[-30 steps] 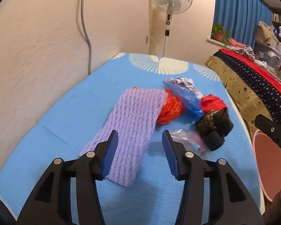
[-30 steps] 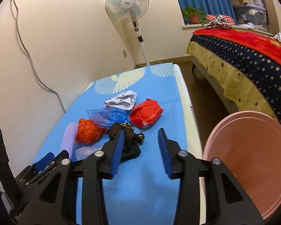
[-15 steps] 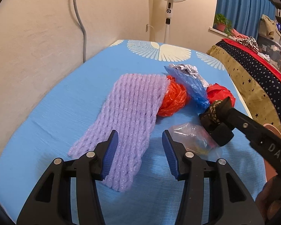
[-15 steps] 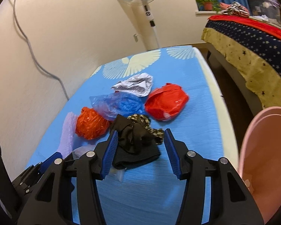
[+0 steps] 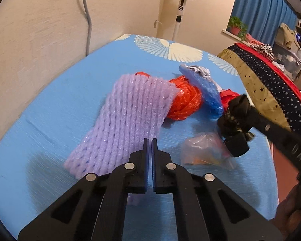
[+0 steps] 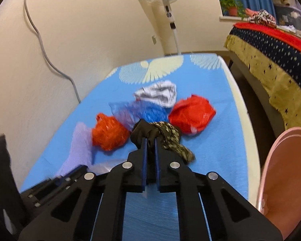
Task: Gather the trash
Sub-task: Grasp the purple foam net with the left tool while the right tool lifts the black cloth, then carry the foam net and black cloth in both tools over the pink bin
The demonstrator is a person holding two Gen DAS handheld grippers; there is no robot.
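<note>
Right claw: jaws have just been closing and now pinch the black wrapper, a crumpled dark wad with a gold-speckled tail. The wad sits at the near edge of the trash pile on the blue counter, orange bag at its 9 o'clock, red bag at its 2 o'clock, blue bag at 12.

Left claw: jaws have just been closing and now stand together. Its tips overlap the near right edge of the purple foam net; whether foam is caught between them I cannot tell.

Handling, judged: wrapper is light, soft and crushable, probably slick film. Hold it at the bunched middle, as now; the loose tail would slip or tear.

Orientation: the wrapper's long axis runs from the black knot at 11 o'clock to the speckled tail at 4 o'clock, tail trailing toward the pink bin. The foam net's long axis runs 7 to 1 o'clock in the left view.

The bin stands off the counter's right edge, at about 4 o'clock.
</note>
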